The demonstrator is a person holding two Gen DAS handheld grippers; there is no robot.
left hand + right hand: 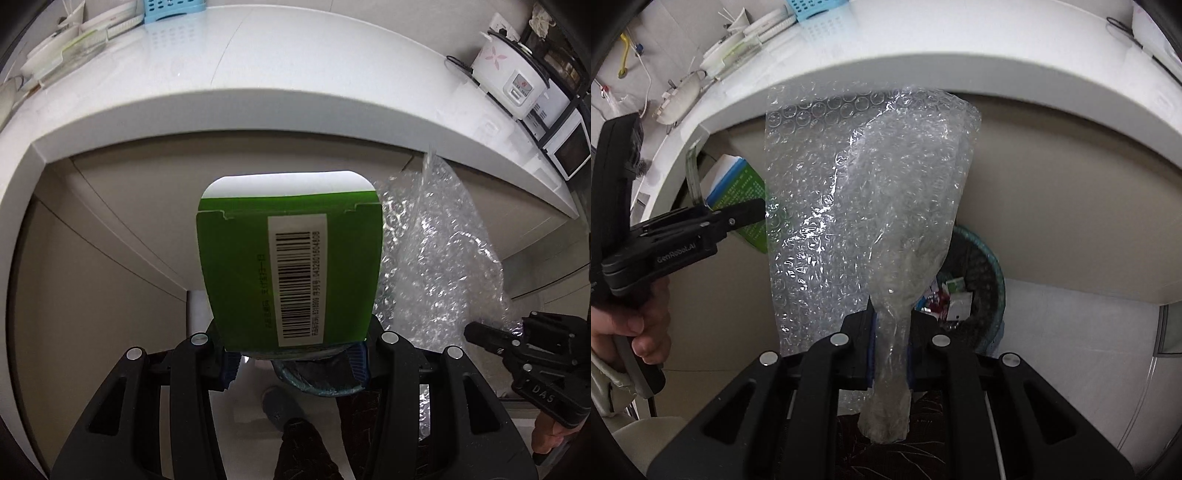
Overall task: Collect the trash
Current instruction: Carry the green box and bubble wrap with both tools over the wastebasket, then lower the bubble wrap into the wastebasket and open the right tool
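Trash is what's being carried here, two pieces of it, both held out in front of the white counter [295,107] edge and above the floor. Biggest is the bubble wrap [864,206], bunched into a neck and pinched between the closed-in fingers of the right gripper [889,347], with the rest fanning up loose and wide. Next is the green box [291,266], barcode side facing the camera, clamped at its lower end by the left gripper [295,347]. The teal-rimmed trash basket [990,273] is seen low beside the cabinet front, already holding small scraps, partly hidden behind the wrap in the right view and peeking out under the box in the left one. What could go wrong, as a guess: the wrap is floppy and way wider than the basket mouth looks, so it could be caught on the rim or draped over the edge instead of dropped in, and the view of the opening is blocked by it. The box is only gripped at one end, so it might be tipped or clipped against the counter overhang if lifted. Room-wise, the counter lip hangs overhead and the cabinet face sits close behind, the two grippers are near each other, and the open space is mostly downward and toward the floor
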